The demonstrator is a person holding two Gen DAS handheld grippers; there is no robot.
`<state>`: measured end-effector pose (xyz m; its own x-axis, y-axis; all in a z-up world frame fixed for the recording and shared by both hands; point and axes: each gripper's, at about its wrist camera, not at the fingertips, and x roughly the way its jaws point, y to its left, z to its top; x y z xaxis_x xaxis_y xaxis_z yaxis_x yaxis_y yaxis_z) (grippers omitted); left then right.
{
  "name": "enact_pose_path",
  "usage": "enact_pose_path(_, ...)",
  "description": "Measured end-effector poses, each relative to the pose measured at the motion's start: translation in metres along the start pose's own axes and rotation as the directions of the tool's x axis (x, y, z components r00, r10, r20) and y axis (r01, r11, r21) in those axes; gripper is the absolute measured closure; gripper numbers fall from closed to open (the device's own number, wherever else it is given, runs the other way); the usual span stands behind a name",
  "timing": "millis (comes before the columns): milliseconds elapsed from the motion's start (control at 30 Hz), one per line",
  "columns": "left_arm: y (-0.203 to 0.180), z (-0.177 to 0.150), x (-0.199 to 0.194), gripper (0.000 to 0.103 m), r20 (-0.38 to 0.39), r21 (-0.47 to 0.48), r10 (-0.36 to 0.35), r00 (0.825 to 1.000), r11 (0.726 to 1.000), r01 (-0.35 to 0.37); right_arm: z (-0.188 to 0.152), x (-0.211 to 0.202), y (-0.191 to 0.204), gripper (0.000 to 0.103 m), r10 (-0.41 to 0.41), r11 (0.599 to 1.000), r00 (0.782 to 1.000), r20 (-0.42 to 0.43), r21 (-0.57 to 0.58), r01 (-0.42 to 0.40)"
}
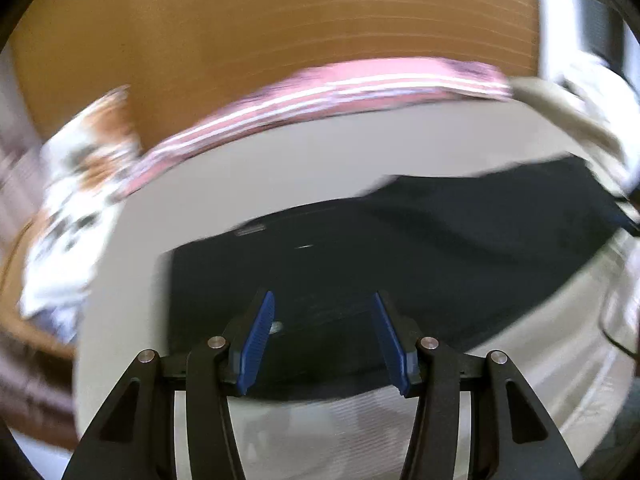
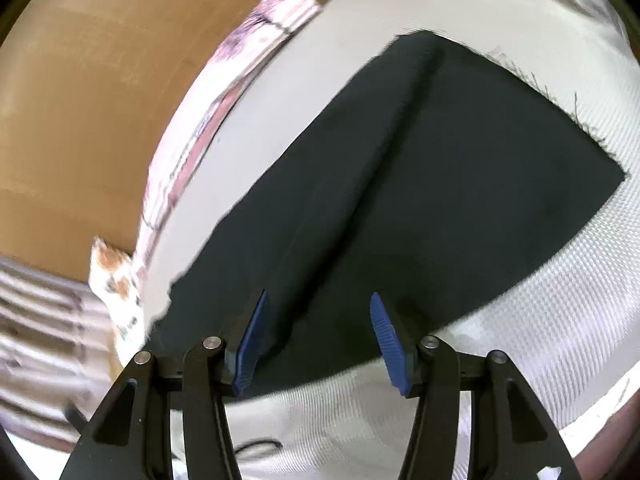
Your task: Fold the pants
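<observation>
Dark pants lie flat on a white cloth-covered surface. My left gripper is open and empty, its blue pads just above the pants' near edge. In the right wrist view the pants spread up and to the right, with a long crease down the middle and a frayed far edge. My right gripper is open and empty over the pants' near end.
A pink striped cloth runs along the far edge of the white surface; it also shows in the right wrist view. A white and orange patterned cloth lies at the left. A brown wooden panel stands behind.
</observation>
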<state>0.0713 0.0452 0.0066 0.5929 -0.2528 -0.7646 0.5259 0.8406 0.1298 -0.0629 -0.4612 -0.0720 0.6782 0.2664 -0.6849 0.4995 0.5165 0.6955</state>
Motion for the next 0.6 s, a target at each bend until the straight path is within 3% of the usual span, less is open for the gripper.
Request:
enact_pose_path(100,-0.060,0.010,0.022,0.051,-0.026,0.108,-0.138,0.990,0.984,0.140,0.015,0.008,-0.008,0.053,0.014,0.999,1.000,0.006,0.046,-0.014)
enact_pose_path(233,-0.124,0.020,0.044,0.051,-0.089,0.197,-0.281,0.955,0.935,0.294,0.028,0.019,-0.014,0.053,0.036,0.995,0.999,0.004,0.092,-0.036)
enact_pose_path(433,-0.182,0.032,0.068,0.051,-0.129,0.280,-0.353,0.927,0.883,0.376,0.048,0.032,-0.013,0.053,0.023,0.996,1.000,-0.007,0.086,-0.022)
enact_pose_path(600,-0.212,0.034,0.082,0.051,-0.158,0.333,-0.366,0.917,0.854,0.398,0.066,0.041,-0.014,0.053,0.011,0.996,1.000,0.002,0.086,-0.011)
